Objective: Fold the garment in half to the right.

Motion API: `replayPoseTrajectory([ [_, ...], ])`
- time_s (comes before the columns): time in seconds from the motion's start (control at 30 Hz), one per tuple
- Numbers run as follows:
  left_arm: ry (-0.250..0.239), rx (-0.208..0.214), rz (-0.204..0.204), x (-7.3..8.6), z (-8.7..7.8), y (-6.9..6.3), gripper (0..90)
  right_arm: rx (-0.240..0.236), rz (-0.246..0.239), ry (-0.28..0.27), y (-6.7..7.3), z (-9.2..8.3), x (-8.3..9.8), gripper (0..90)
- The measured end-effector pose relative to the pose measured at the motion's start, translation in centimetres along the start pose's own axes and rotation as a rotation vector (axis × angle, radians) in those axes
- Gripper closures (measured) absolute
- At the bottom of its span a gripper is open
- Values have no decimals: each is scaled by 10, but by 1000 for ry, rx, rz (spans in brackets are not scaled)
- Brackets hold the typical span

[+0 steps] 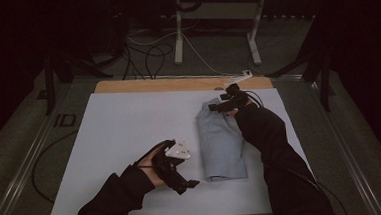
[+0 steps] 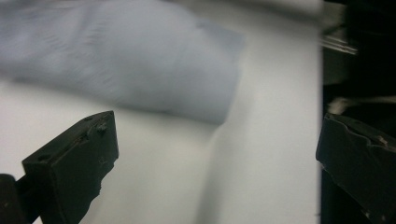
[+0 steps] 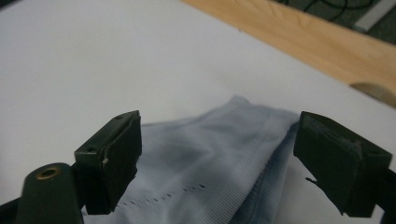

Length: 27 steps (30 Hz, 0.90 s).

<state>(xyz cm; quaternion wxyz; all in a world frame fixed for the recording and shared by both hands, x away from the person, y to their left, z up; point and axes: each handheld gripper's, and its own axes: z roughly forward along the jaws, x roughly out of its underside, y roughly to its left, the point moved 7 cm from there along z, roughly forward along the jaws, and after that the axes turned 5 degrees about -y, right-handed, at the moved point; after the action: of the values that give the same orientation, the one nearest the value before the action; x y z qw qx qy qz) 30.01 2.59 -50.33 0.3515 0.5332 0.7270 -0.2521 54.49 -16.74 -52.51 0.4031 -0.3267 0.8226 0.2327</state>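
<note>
A folded light blue cloth (image 1: 220,140) lies on the white board (image 1: 129,126), right of its middle. My left gripper (image 1: 185,180) hovers low beside the cloth's near left corner, jaws open and empty. In the left gripper view the cloth (image 2: 126,60) is blurred ahead of the open left gripper (image 2: 217,121). My right gripper (image 1: 223,104) is at the cloth's far end. In the right gripper view its jaws stand wide either side of the cloth's ribbed far edge (image 3: 210,158), so the right gripper (image 3: 219,119) is open and its pads do not press on the fabric.
A strip of wooden tabletop (image 1: 177,83) shows beyond the board's far edge. White table legs (image 1: 178,33) and loose cables (image 1: 150,55) are on the dark floor behind. A small white object (image 1: 241,77) sits at the far edge near my right gripper.
</note>
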Motion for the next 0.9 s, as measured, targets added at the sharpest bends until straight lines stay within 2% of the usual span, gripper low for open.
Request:
replayPoseTrajectory([
  [0.1,-39,-5,-60,16,-11,3,5,29,11,34,-6,6,7,215],
  [0.27,-64,-35,-107,47,-28,7,5,65,47,91,-17,16,19,274],
  [0.37,-61,-70,-133,62,-39,10,5,61,49,126,-16,20,26,390],
  [0.4,-65,-81,-139,66,-43,11,5,60,45,140,-15,21,28,471],
  [0.43,-70,-88,-151,68,-47,12,5,70,26,145,-15,21,29,582],
  [0.5,-75,-102,-162,73,-53,12,5,96,-14,144,-15,19,27,744],
  [0.53,-84,-107,-163,75,-56,12,5,105,-33,142,-14,18,26,819],
  [0.57,-91,-108,-168,77,-58,11,5,106,-53,140,-12,17,23,848],
  [0.63,-110,-115,-173,82,-61,10,5,97,-68,116,-8,15,17,859],
  [0.77,-132,-116,-173,92,-65,8,5,53,-54,36,-3,13,4,860],
  [0.9,-123,-141,-184,101,-66,10,5,61,-45,60,-5,17,4,859],
])
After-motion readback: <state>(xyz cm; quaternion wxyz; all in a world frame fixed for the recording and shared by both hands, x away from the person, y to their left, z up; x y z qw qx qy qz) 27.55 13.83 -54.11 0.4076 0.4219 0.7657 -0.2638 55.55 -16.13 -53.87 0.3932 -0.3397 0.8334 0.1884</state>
